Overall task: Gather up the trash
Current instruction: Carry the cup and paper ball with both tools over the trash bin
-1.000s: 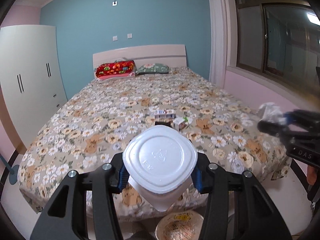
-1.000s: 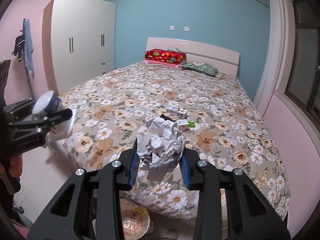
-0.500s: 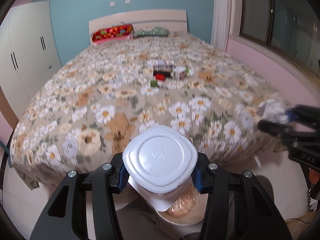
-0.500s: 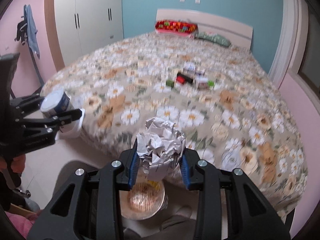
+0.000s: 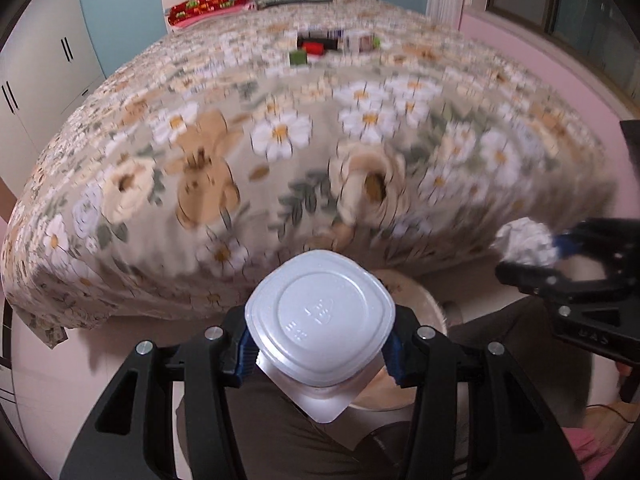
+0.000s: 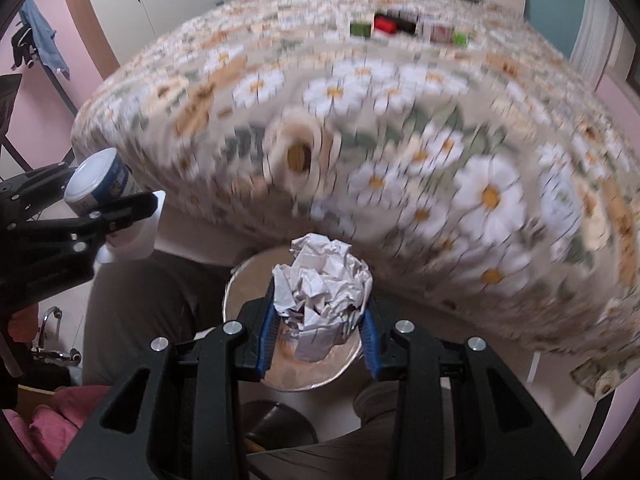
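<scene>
Left gripper jaws clamped on yogurt cup; right gripper jaws clamped on paper ball, both frame centre. Beneath, blurred, probably bin. Step: carrying. Next: release over bin.

Soft indoor light, motion blur, fisheye warping

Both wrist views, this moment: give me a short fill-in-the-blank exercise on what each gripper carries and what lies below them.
1. The left gripper is shut on a white plastic ____, its flat bottom toward the camera.
2. The right gripper is shut on a ball of crumpled ____.
3. Below the jaws of both stands a round ____ on the floor.
4. The remaining small cartons lie on the flowered ____.

Missing words: cup; paper; bin; bed
</scene>
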`<action>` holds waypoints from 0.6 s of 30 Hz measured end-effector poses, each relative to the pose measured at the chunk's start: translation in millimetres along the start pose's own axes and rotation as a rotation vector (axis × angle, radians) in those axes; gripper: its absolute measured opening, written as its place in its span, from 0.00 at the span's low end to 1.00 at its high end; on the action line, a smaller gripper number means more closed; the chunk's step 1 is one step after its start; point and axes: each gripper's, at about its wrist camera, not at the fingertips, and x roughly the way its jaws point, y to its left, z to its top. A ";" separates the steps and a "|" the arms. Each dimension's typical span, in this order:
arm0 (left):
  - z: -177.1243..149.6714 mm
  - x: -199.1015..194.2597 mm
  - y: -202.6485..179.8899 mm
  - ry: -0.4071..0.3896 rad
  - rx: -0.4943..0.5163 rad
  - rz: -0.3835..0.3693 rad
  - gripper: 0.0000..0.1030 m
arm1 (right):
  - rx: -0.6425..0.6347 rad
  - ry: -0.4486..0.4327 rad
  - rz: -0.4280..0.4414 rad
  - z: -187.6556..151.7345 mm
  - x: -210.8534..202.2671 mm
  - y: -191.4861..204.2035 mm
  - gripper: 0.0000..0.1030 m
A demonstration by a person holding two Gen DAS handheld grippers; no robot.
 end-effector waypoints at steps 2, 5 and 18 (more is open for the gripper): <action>-5.3 15.5 -1.4 0.029 0.003 0.004 0.50 | 0.012 0.022 0.009 -6.6 15.6 -0.9 0.35; -12.9 39.6 -3.4 0.084 -0.010 -0.014 0.50 | 0.025 0.050 0.006 -14.0 36.2 -0.9 0.36; -37.7 115.9 -20.8 0.216 -0.043 -0.066 0.50 | 0.048 0.174 -0.011 -37.6 117.3 -3.2 0.36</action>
